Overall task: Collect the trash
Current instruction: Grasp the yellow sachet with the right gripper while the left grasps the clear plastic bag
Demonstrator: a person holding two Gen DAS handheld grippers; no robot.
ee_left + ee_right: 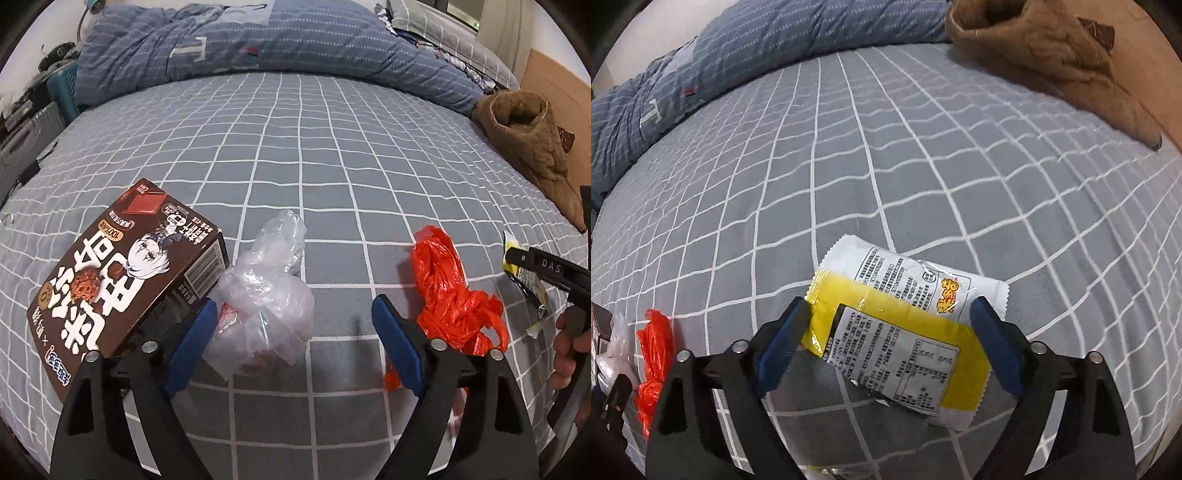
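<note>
Trash lies scattered across the grey checked bed (332, 155), and both my tools are down over pieces of it. To do this step well, I should sink each tool until the pads straddle the bulk of the piece, then close slowly so the thin film bunches between the pads instead of sliding out, and avoid pinching the sheet underneath.

My left tool (293, 328) stands open, its pads not pressing on anything; the clear plastic bag (266, 295) sits between them, nearer the left pad. The brown snack box (129, 280) lies just beside that pad on the outside, and the orange plastic bag (458, 295) just outside the right pad.

My right tool (892, 339) is open too. The yellow wrapper (905, 332) lies flat between its pads, overlapping the white wrapper (908, 273) slightly ahead. The left pad looks close to the yellow edge, but I see no grip yet.
</note>
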